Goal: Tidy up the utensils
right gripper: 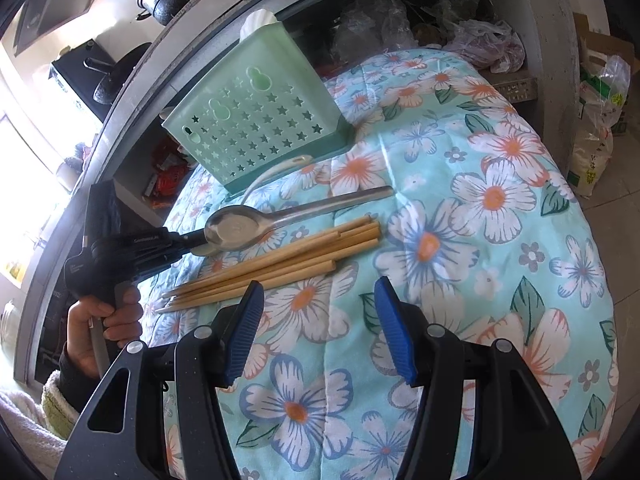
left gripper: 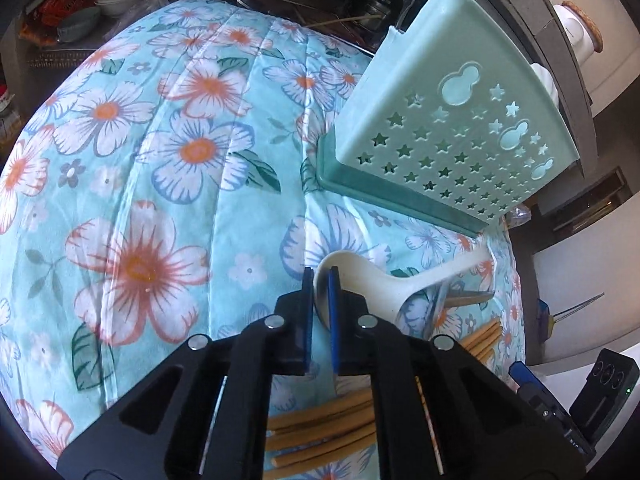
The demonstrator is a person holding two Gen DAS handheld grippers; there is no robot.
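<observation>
On the flowered quilt (right gripper: 472, 128), which covers the work surface here, the utensils lie gathered in one loose group just in front of the pale green holder (right gripper: 256, 120), a perforated plastic caddy with star-shaped holes standing upright on a darker base. The left hand-held gripper (left gripper: 321, 280) is clamped on the rim of the bowl of the white spoon (left gripper: 372, 276), the blue pads pinching the thin edge from either side; a grip at the bowl leaves the long handle free, which should let the spoon be tipped handle-first or bowl-up into the holder. In the right wrist view the same left hand-held gripper, held in the person's hand (right gripper: 100, 320), reaches in from the left, and the metal spoon (right gripper: 280, 216) lies across its tip, hiding the white spoon's bowl, while the white handle curves away toward the holder's base. The chopsticks (right gripper: 280, 264) lie bundled side by side just beside the metal spoon, tips pointing left. The right hand-held gripper (right gripper: 320, 332) hangs above the quilt with its jaws apart and nothing between them, near the chopsticks, probably waiting its turn.
</observation>
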